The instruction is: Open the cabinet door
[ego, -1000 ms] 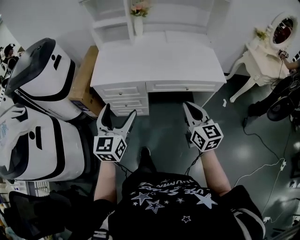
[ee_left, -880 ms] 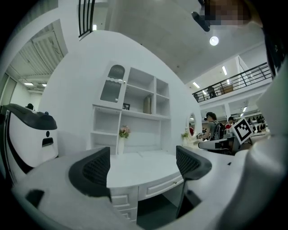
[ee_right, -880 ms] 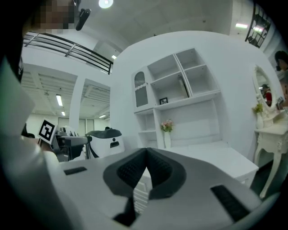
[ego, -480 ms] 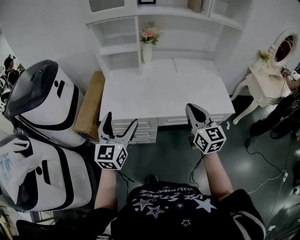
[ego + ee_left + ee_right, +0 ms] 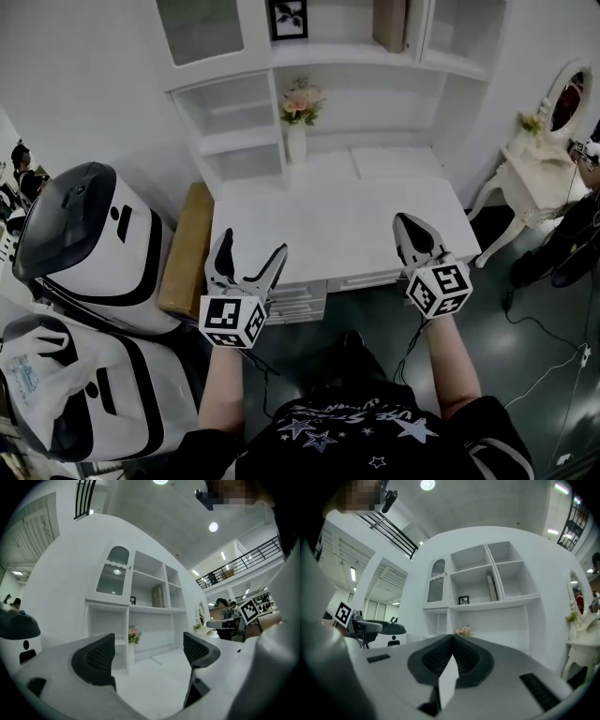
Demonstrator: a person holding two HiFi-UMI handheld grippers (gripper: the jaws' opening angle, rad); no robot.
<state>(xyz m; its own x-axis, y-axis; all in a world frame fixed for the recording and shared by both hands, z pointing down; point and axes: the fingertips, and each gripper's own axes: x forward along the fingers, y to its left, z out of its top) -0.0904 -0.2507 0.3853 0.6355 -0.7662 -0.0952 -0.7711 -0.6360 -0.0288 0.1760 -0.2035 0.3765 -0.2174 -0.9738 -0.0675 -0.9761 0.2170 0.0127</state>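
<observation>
Both grippers have come up from the drawer fronts to over the desk (image 5: 328, 220), and the hutch (image 5: 356, 94) now shows. Left gripper (image 5: 250, 249) is wide and empty; right gripper (image 5: 411, 228) is pinched together on nothing. Cabinet door (image 5: 199, 28) sits upper left, closed and well apart, so this looks like approach only.

A shelf unit (image 5: 375, 94) is standing at the back of the desk (image 5: 337, 225), its cabinet door (image 5: 199, 28) sitting top left, a picture frame (image 5: 289, 19) just right of it. A flower vase (image 5: 296, 142) is standing on the desk below. A cardboard box (image 5: 187, 246) is lying left of the desk, a dressing table (image 5: 530, 173) standing right. The left gripper (image 5: 251, 246) and right gripper (image 5: 406, 221) are hanging over the desk's front edge
</observation>
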